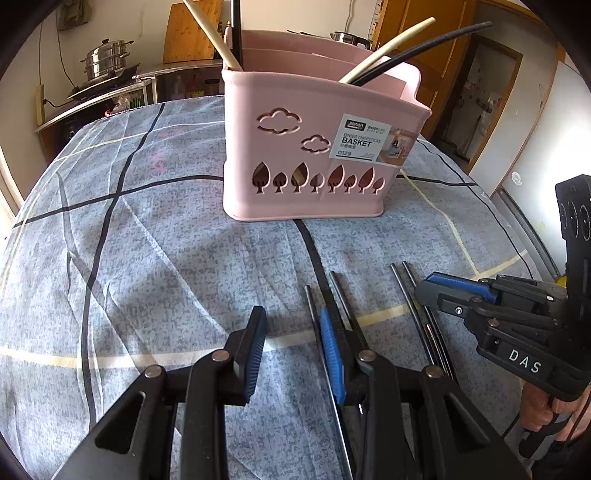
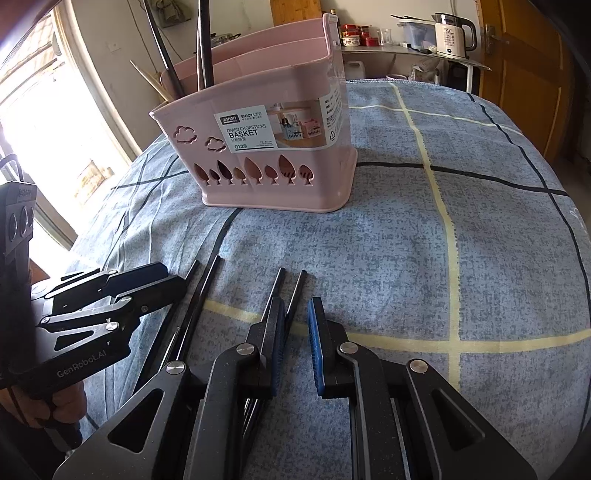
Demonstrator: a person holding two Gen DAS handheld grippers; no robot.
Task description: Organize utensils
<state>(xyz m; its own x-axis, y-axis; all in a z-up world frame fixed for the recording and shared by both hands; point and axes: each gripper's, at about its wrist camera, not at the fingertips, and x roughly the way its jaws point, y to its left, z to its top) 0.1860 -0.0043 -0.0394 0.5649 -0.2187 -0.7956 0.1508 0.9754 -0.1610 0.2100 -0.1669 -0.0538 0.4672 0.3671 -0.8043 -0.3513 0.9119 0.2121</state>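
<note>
A pink divided chopsticks basket stands on the blue checked cloth and holds pale and black utensil handles. Two pairs of black chopsticks lie flat on the cloth in front of it. My left gripper is open and low over the left pair, with nothing between its pads; one stick runs under its right finger. My right gripper is open only a little and holds nothing. It hovers at the right pair, whose sticks pass beneath its left finger.
The blue cloth covers the whole table and is creased on the left. Behind are a steel steamer pot on a stove, a shelf with a white kettle, a bright window and a wooden door.
</note>
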